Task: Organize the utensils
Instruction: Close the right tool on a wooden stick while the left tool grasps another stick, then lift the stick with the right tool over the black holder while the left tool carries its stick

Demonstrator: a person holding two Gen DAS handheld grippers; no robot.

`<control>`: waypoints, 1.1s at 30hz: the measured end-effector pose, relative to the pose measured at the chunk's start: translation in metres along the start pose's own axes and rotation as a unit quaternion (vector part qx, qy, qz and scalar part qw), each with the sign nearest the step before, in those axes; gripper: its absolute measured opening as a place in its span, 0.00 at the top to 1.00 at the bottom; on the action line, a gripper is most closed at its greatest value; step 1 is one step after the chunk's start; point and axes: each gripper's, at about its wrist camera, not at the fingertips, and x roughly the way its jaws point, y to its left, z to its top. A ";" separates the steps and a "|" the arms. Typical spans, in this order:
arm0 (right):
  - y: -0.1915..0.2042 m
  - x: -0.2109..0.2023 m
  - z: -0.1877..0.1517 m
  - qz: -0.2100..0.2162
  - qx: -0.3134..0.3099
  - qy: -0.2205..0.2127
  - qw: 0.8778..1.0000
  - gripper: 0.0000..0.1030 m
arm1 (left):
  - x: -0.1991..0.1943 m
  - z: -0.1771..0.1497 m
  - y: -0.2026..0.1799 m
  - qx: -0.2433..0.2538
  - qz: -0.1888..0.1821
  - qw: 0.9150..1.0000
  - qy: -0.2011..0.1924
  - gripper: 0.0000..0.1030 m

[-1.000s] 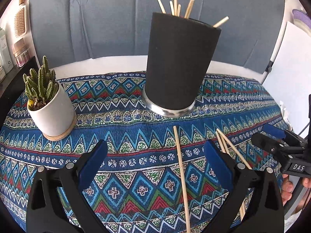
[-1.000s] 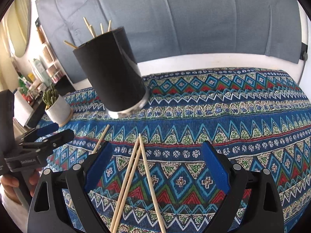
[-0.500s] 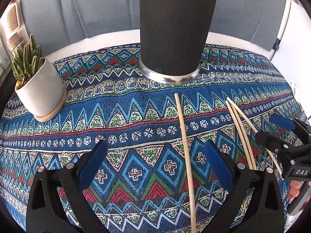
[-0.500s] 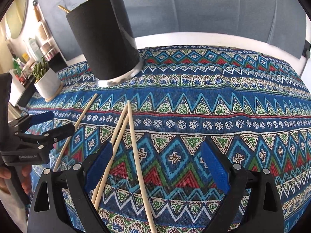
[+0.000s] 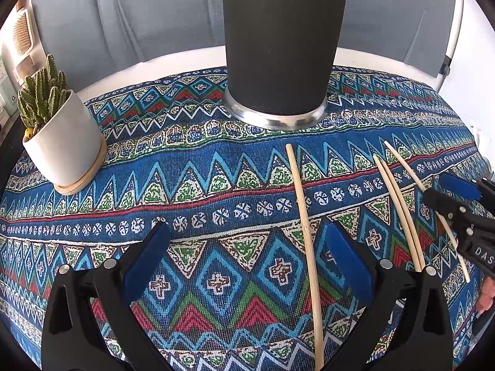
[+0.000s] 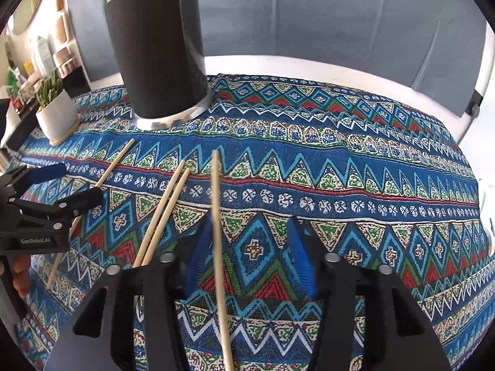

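Left wrist view first, scanning from the left edge: a cactus in a white pot [image 5: 66,142] stands on the patterned cloth [image 5: 191,173], well apart from our work. Next comes the tall black holder [image 5: 280,40], its rim out of this picture. Our left gripper [image 5: 247,262] hangs low over the cloth with its jaws wide apart; one loose chopstick [image 5: 304,232] lies between them, just inside the right-hand pad and untouched. Further right lie three more sticks — a close pair [image 5: 399,213] and a single chopstick [image 5: 411,173] — with our right gripper [image 5: 454,191] over that single one.

In the right wrist view the same order holds: left gripper [image 6: 62,185] at the left edge, the holder [image 6: 161,52] behind with several sticks already standing in it, the pair [image 6: 164,210], then the single stick [image 6: 216,216] between the right gripper's [image 6: 250,253] blue pads. Those jaws are closing — the stick sits against the left pad, yet a gap shows to the other, so we judge it not yet pinched.

We reckon the task is partly done: some sticks are in the holder, four remain on the cloth. Nothing blocks the path to the holder, though the two grippers work near each other, and the pair lies just beside the stick being taken.
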 end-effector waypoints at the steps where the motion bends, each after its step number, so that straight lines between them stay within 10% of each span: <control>1: -0.002 -0.001 0.000 0.000 -0.002 0.001 1.000 0.85 | -0.002 -0.001 -0.001 0.005 -0.003 1.000 -0.003 0.10; 6: -0.010 -0.007 0.001 0.014 -0.021 0.027 0.999 0.96 | -0.014 -0.001 -0.008 0.044 -0.026 0.999 0.002 0.81; 8: -0.014 -0.010 -0.003 0.015 -0.030 0.034 0.999 0.96 | -0.015 -0.001 -0.009 0.058 -0.019 0.998 0.011 0.94; 33: -0.023 -0.124 0.042 0.040 -0.059 -0.070 0.995 0.96 | -0.089 0.048 0.017 0.060 0.053 0.997 -0.017 0.95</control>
